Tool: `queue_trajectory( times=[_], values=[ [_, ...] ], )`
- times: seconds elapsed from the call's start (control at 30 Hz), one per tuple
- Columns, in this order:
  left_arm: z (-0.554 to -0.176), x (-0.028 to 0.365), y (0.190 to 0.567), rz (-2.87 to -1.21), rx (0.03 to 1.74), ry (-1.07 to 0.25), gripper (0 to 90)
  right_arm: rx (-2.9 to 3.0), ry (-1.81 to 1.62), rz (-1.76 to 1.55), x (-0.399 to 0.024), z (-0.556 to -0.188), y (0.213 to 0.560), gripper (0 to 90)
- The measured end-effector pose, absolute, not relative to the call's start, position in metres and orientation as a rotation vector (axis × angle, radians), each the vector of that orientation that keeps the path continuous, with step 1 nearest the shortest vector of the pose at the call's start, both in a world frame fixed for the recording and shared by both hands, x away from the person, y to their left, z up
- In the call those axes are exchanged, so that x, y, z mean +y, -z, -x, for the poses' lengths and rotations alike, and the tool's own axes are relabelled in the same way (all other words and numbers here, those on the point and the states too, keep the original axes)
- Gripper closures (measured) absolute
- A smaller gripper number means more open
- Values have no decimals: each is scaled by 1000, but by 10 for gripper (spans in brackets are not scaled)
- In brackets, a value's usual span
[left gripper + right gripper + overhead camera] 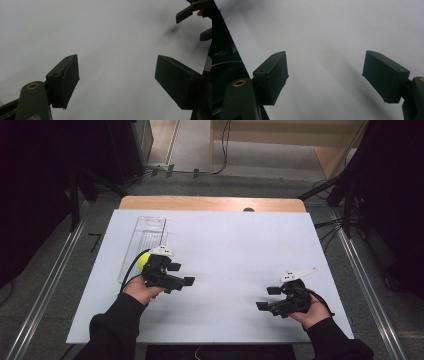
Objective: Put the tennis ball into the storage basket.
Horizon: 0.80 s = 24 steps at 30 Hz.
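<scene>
Yellow ball lies in a clear tray near the table's left edge, just behind the left tool. Both tools are spread and hold nothing; the right tool is near the right front corner.

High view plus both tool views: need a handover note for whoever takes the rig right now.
Left tool: jaws open, nothing between them, over bare white sheet.
Right tool: jaws open, nothing between them, near the sheet's front right.
Things: clear plastic tray at the sheet's left; yellow-green ball at its near end, just behind the left tool.
Done: nothing visibly gripped.
Left: probably pick up the ball; whether it sits inside the tray is unclear.
</scene>
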State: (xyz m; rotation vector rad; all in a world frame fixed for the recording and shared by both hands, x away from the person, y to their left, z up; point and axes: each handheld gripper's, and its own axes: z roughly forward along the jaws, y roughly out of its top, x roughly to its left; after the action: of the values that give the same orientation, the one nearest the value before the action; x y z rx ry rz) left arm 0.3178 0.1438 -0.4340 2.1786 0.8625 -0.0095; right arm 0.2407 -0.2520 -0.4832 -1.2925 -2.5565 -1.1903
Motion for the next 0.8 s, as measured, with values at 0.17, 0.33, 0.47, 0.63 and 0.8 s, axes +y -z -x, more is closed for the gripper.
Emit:
queue_trajectory(
  times=[0.17, 0.33, 0.47, 0.63, 0.8],
  values=[
    [-314, 145, 439, -2185, 854, 19, 202, -2555, 1187, 1297, -252, -241, 483, 184],
    [-311, 148, 443, -2196, 847, 22, 202, -2562, 1185, 1292, -252, -241, 483, 185],
    [-309, 151, 445, -2204, 838, 29, 202, -2561, 1186, 1293, -252, -241, 483, 184],
    [-305, 154, 448, -2199, 837, 28, 202, -2557, 1187, 1297, -253, -241, 483, 184],
    [-301, 160, 450, -2206, 824, 34, 202, -2559, 1186, 1297, -253, -240, 483, 184]
  ],
)
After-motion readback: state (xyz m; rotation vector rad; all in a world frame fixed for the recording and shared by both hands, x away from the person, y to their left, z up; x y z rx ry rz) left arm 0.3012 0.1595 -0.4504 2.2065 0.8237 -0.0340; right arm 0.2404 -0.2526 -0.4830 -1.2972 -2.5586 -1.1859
